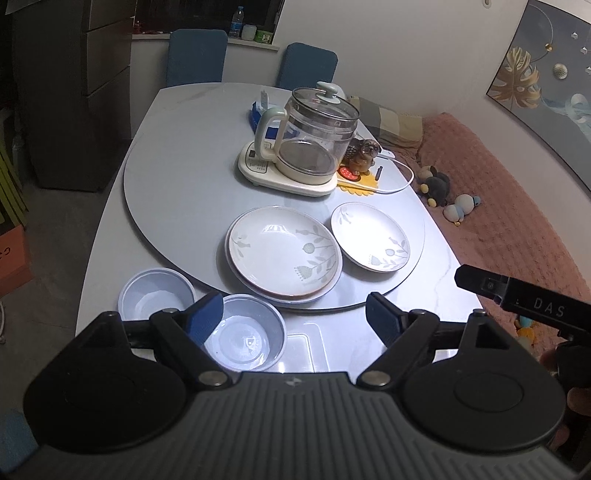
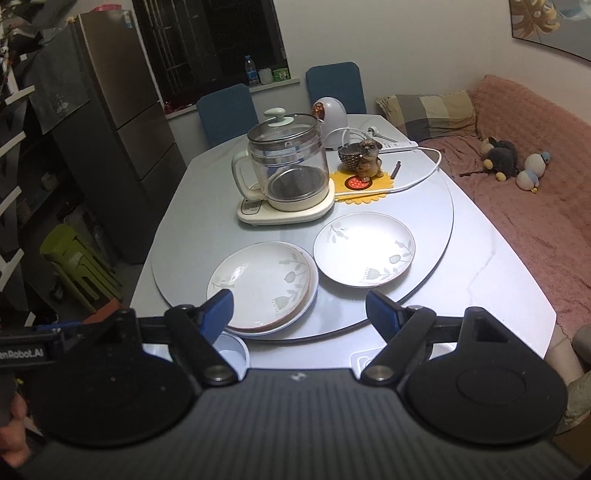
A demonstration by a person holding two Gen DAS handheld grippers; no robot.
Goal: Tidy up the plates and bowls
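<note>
We are looking past a grey table (image 1: 177, 221) at two blue chairs (image 1: 197, 55) standing against a dark window (image 2: 214, 40). A fridge (image 2: 122, 147) is standing on the left, a pink sofa (image 2: 524, 221) lying along the white wall.

near bowl (image 2: 232, 354) mostly hidden behind hand-held gripper, lower plate (image 1: 325, 286) largely covered, bottle label (image 1: 235, 26) unreadable
</note>
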